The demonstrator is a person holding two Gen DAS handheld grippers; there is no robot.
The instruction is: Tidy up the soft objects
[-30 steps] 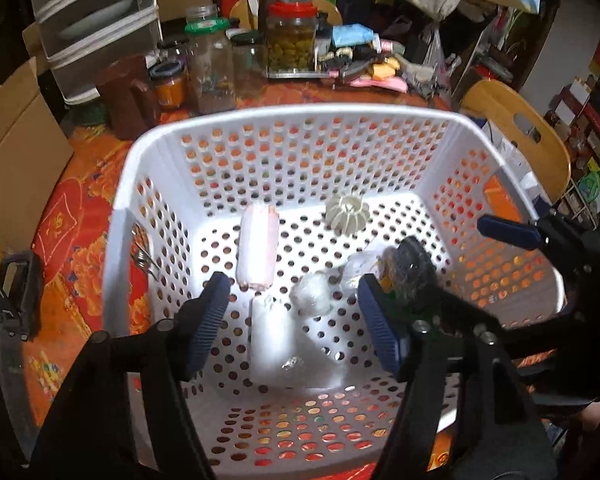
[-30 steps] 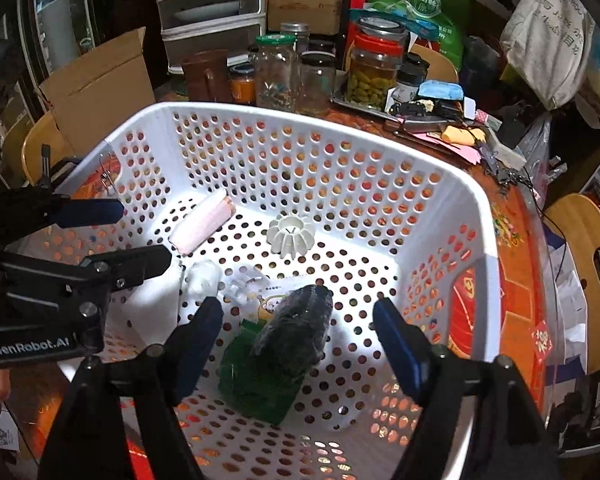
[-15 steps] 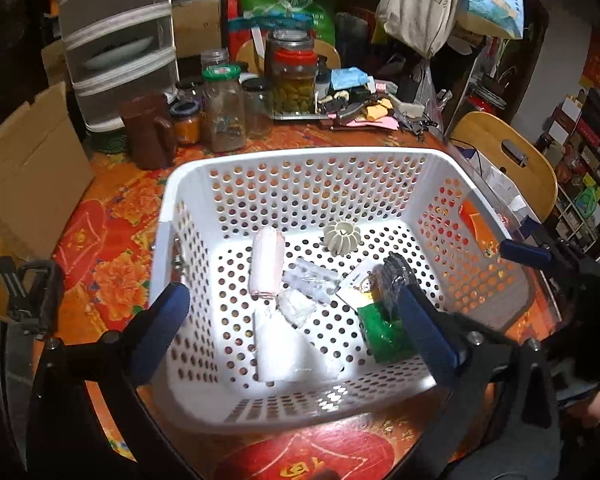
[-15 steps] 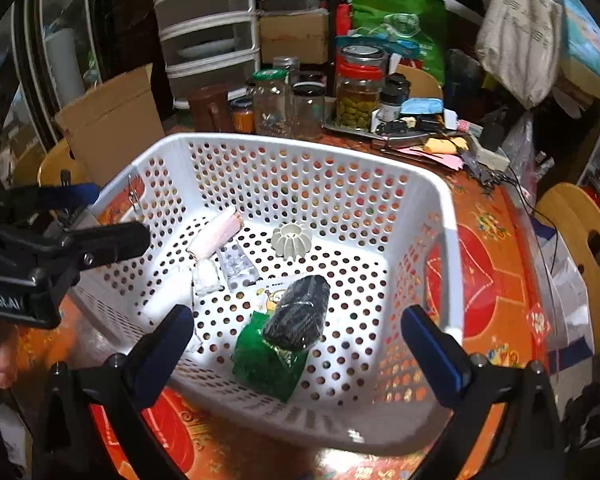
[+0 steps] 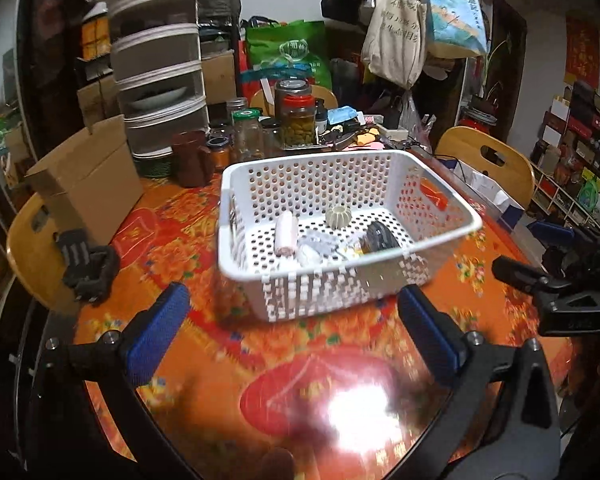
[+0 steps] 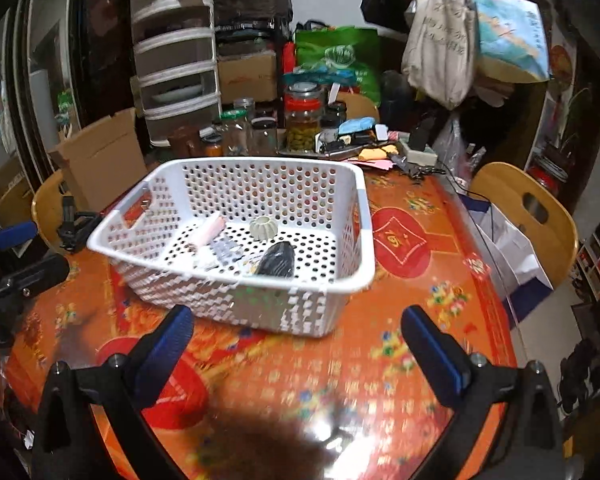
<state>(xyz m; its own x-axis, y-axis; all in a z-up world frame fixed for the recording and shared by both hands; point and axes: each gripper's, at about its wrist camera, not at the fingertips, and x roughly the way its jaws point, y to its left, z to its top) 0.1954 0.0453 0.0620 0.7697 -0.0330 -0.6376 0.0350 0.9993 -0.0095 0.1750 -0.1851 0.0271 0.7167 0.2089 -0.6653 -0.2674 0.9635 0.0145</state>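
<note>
Both claws, left gripper (image 5: 292, 332) and right gripper (image 6: 296, 344), spread wide, empty; white basket (image 5: 440, 184) ahead holds soft items, likely sorted.

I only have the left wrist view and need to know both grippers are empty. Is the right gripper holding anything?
Observer: No. In the right wrist view the right gripper is wide open, with nothing gripped between its fingers.
Operator: The basket's near wall cuts off the dark bundle for me. Is it fully inside?
Observer: Yes. The dark bundle lies wholly on the floor of the basket, apart from the ribbed round piece.
</note>
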